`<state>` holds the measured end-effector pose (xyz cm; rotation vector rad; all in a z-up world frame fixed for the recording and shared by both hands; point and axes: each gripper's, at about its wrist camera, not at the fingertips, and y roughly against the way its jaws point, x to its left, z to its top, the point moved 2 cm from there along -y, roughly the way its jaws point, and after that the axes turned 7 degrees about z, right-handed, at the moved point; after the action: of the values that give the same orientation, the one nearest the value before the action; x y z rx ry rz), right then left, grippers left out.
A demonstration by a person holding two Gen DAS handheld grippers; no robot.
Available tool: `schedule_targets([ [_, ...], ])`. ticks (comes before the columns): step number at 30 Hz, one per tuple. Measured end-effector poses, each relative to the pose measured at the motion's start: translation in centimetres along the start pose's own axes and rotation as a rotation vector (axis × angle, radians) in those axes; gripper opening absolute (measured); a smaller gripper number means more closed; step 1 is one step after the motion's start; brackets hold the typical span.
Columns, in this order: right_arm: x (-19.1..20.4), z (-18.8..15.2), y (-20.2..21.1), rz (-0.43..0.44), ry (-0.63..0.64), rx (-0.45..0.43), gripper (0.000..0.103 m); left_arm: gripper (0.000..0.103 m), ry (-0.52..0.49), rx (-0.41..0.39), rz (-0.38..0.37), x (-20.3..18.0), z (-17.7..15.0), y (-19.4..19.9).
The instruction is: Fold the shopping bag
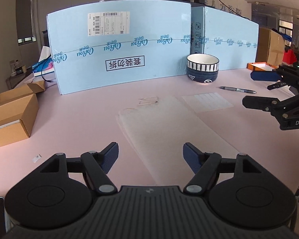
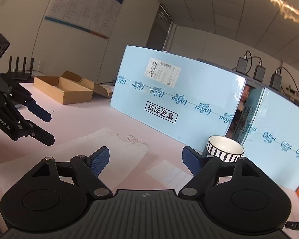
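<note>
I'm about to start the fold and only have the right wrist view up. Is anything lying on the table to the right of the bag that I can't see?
Observer: Yes, a pen lies on the table, beyond the label sheet and to the right of the bowl.
Operator: Where's the bag's near end?
Observer: The shopping bag lies flat, its near end passing below the open left gripper.
Operator: Where am I relative to it?
Observer: From the left wrist view, the right gripper hovers off the bag's right side, near the pen.
</note>
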<state>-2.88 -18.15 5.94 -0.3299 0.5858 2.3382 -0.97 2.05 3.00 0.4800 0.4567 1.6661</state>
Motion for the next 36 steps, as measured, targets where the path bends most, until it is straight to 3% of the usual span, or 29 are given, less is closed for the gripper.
schedule_targets([
  [3,1.9,-1.1,0.7,-0.001,0.183,0.015,0.083,0.07,-0.023,0.045,-0.035,-1.5,-1.1,0.0],
  [7,3.4,-2.4,1.6,0.016,0.351,0.066,0.083,0.07,-0.072,0.042,0.013,-3.2,-1.6,0.0],
  [10,4.0,-3.0,3.0,0.088,0.455,0.076,0.083,0.07,-0.09,0.046,0.02,-4.0,-2.1,-0.3],
  [15,5.6,-3.9,4.3,0.203,0.646,0.103,0.092,0.07,-0.126,0.065,0.039,-4.6,-2.8,-1.0],
  [23,7.1,-5.0,3.6,0.248,0.967,0.109,0.092,0.071,-0.131,0.056,0.031,-4.3,-2.9,-1.5],
  [36,9.1,-6.3,4.0,0.258,1.193,0.031,0.092,0.073,-0.083,0.068,0.0,-2.9,-3.1,-1.5],
])
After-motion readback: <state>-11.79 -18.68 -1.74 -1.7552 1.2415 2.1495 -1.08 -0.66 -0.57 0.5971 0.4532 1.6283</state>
